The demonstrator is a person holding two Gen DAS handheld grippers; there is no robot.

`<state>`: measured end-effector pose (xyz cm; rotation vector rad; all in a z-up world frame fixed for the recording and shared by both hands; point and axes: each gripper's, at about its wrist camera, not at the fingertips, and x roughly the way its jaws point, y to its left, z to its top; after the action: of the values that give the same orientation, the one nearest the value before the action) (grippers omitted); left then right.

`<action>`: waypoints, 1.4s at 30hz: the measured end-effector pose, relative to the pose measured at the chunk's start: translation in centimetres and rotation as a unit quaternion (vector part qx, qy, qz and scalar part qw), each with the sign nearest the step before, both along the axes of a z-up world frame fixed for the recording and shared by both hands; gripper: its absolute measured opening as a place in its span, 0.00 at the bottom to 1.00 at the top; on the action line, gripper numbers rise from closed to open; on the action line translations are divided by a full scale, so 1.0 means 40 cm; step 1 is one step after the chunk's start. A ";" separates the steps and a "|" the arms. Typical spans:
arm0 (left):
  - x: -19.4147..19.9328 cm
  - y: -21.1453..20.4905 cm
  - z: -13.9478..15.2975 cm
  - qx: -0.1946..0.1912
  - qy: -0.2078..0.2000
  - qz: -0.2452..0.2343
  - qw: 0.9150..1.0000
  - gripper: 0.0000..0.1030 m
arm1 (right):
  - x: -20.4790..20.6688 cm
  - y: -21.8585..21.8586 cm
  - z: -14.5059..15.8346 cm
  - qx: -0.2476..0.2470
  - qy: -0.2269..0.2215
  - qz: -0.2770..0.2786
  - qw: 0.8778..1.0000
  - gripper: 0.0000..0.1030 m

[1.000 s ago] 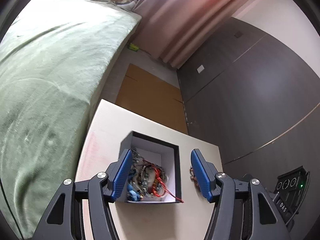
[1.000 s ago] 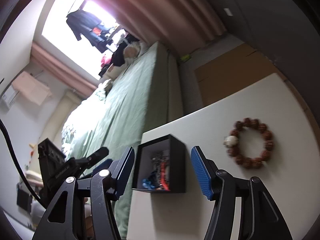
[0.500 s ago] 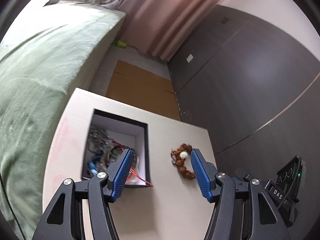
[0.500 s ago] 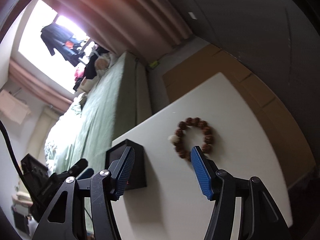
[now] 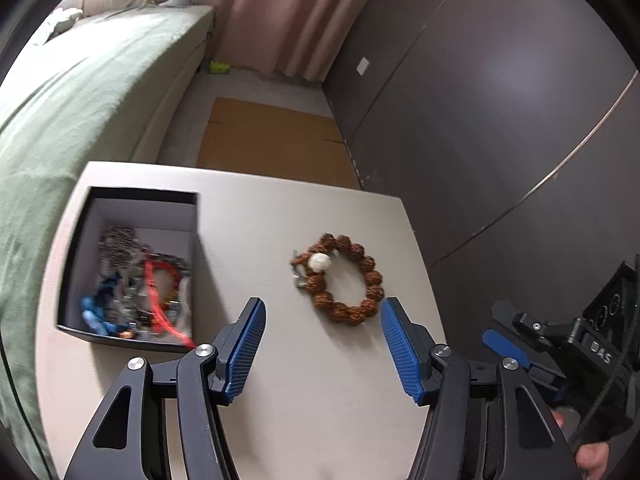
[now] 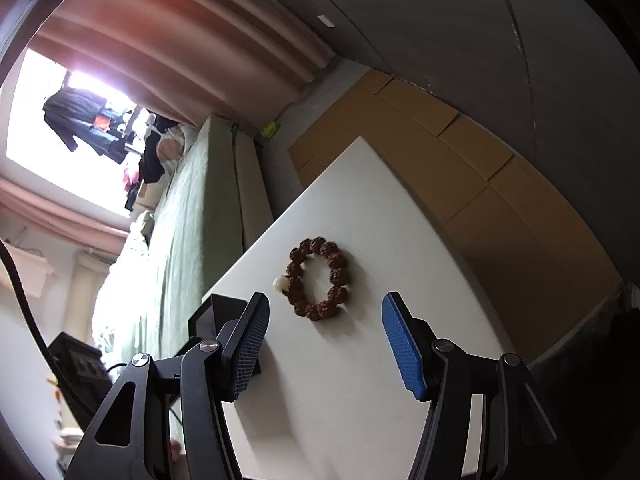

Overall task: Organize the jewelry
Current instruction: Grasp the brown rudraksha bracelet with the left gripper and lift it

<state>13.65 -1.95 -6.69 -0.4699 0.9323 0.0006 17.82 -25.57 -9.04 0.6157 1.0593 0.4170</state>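
A brown wooden-bead bracelet [image 5: 340, 280] with one white bead lies flat on the white table [image 5: 320, 400]. My left gripper [image 5: 322, 304] hovers just short of it. Its jaws are closing, and its blue pads flank the bracelet's near edge without touching. To the left stands a black jewelry box [image 5: 144, 194], open-topped, with a tangle of red, blue and silver pieces inside. My right gripper [image 6: 326, 300] is open, with the bracelet [image 6: 318, 278] just beyond its tips. The box [image 6: 224, 312] is partly hidden behind its left finger. The right gripper [image 5: 500, 328] also shows at the left wrist view's right edge.
A green-covered bed [image 5: 80, 100] runs along the table's left side. Flattened cardboard [image 5: 272, 136] lies on the floor beyond the table's far edge. A dark wardrobe wall [image 5: 480, 120] stands to the right and pink curtains [image 5: 280, 12] hang behind.
Both grippers have swung right, from over the box to the bracelet. The box has slid to the left of both views, and the bracelet now sits centred ahead of each pair of fingers.
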 end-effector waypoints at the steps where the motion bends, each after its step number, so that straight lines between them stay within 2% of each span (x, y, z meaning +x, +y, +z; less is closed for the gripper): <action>1: 0.015 -0.014 -0.006 0.004 0.008 -0.004 1.000 0.55 | 0.001 -0.008 0.001 0.001 0.000 -0.001 1.000 0.58; 8: 0.088 -0.078 -0.065 0.032 0.062 -0.002 0.998 0.46 | 0.013 -0.054 0.002 -0.015 0.010 -0.003 1.000 0.58; 12: 0.115 -0.089 -0.099 0.034 0.084 0.006 0.996 0.39 | 0.019 -0.074 -0.003 -0.023 0.018 -0.003 1.000 0.58; 18: 0.154 -0.098 -0.146 0.049 0.105 0.024 0.993 0.39 | 0.030 -0.086 -0.011 -0.044 0.025 -0.004 0.999 0.58; 26: 0.183 -0.097 -0.185 0.063 0.122 0.045 0.989 0.39 | 0.038 -0.079 -0.013 -0.045 0.028 0.002 0.999 0.58; 30: 0.198 -0.120 -0.187 0.091 0.127 0.041 0.987 0.38 | 0.041 -0.062 -0.013 -0.047 0.026 0.009 0.998 0.58; 31: 0.199 -0.123 -0.187 0.097 0.128 0.039 0.986 0.36 | 0.042 -0.057 -0.014 -0.049 0.027 0.010 0.998 0.58; 33: 0.205 -0.127 -0.188 0.120 0.137 0.035 0.983 0.21 | 0.043 -0.048 -0.018 -0.053 0.028 0.012 0.998 0.58; 35: 0.211 -0.128 -0.189 0.134 0.145 0.022 0.980 0.19 | 0.045 -0.040 -0.021 -0.057 0.030 0.014 0.998 0.58; 38: 0.202 -0.107 -0.186 0.112 0.144 0.002 0.983 0.19 | 0.048 -0.029 -0.025 -0.060 0.033 0.013 0.998 0.58; 42: 0.175 -0.068 -0.145 0.075 0.116 -0.003 0.990 0.19 | 0.052 -0.013 -0.023 -0.060 0.031 0.014 0.998 0.58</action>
<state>20.67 -4.66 -12.49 -0.3310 1.1528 0.1222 19.90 -26.07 -9.96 0.5097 1.1455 0.3569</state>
